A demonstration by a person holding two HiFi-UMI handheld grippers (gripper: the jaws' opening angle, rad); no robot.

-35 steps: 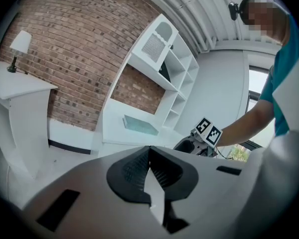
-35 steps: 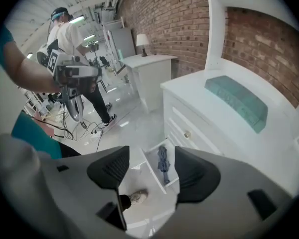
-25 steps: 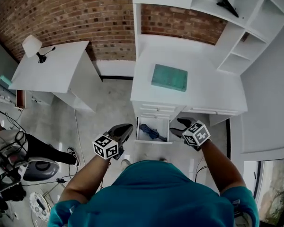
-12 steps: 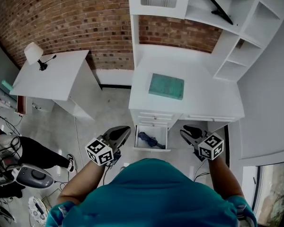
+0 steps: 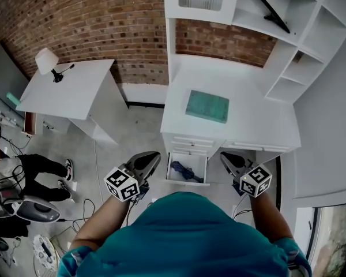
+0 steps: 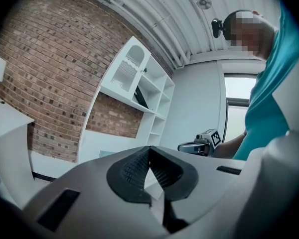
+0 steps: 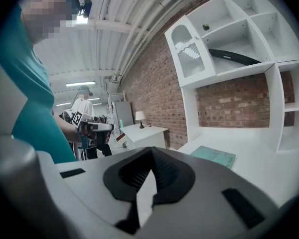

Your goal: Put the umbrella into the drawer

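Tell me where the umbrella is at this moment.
In the head view, the umbrella lies inside the open drawer, near the picture's centre, under the left end of the white desk.

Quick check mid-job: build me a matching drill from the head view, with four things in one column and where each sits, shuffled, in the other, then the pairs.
Things:
1. umbrella
2. teal pad
3. lamp
4. black curved bar

Places:
A. on the upper shelf
B. in the open drawer
C. on the side table by the brick wall
D. flat on the desk top

Pairs: 1-B, 2-D, 3-C, 4-A
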